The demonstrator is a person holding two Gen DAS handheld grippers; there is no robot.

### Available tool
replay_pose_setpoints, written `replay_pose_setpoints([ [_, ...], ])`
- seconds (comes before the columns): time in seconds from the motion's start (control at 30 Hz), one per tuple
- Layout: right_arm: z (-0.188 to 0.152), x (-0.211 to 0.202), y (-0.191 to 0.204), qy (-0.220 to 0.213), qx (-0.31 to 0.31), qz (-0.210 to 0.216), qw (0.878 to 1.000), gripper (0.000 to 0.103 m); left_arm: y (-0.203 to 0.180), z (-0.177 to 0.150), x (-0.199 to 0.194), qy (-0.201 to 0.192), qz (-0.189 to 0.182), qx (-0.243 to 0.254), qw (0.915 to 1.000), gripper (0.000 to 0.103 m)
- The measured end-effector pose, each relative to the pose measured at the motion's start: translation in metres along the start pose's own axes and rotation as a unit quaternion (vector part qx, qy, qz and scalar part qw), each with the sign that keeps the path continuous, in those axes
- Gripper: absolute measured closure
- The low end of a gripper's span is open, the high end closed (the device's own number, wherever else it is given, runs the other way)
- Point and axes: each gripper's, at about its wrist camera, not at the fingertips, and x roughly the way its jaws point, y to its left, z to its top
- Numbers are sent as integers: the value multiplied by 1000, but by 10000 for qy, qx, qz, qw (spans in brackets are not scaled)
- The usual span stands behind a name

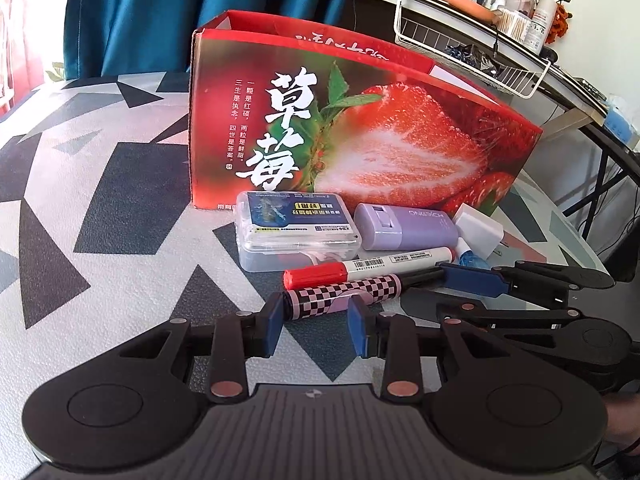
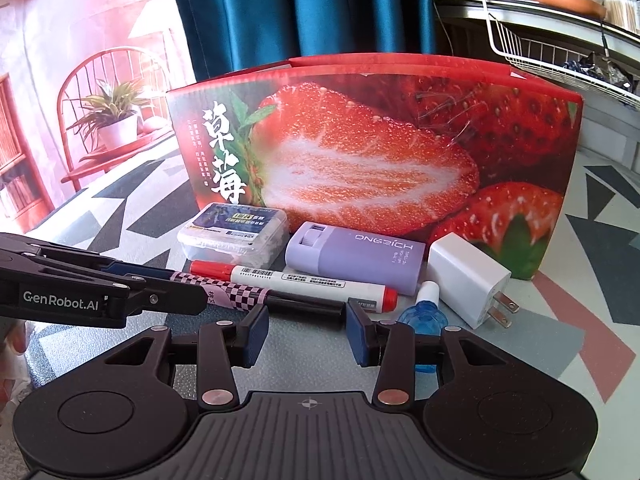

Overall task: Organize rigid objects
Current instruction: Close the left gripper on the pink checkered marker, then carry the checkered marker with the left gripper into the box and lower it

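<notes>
A pink-and-black checkered pen (image 1: 320,298) (image 2: 240,296) lies crosswise on the table in front of a red strawberry box (image 1: 360,140) (image 2: 380,152). My left gripper (image 1: 317,328) (image 2: 188,286) is open. Its blue pads flank the pen's left half and clamp nothing. My right gripper (image 2: 308,334) (image 1: 440,286) is open at the pen's black end. Behind the pen lie a red-capped marker (image 1: 368,270) (image 2: 296,278), a clear plastic case (image 1: 296,232) (image 2: 236,232), a purple case (image 1: 404,226) (image 2: 356,258), a white charger (image 1: 478,232) (image 2: 466,276) and a small blue bottle (image 1: 474,260) (image 2: 424,314).
The table wears a cloth with grey, black and white triangles (image 1: 100,200). A teal curtain (image 1: 180,8) hangs behind the box. At the right, a white wire basket (image 1: 472,52) hangs under a cluttered desk. A hand (image 2: 12,344) shows at the left edge.
</notes>
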Motion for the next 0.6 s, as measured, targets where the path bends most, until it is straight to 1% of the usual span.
replay_pose_setpoints([
  [0.1, 0, -1, 2, 34, -28, -2, 10000, 64, 3, 2, -1, 46, -32, -162, 9999, 66],
  [0.3, 4, -5, 4, 66, -38, 37, 10000, 64, -1, 5, -7, 74, 14, -134, 9999, 66],
  [0.37, 8, -10, 6, 28, -43, 27, 10000, 64, -2, 11, -15, -51, -8, -86, 9999, 66],
  [0.6, 30, -39, 7, -343, 9, -36, 9994, 64, -15, 37, -41, -445, -85, 81, 9989, 66],
])
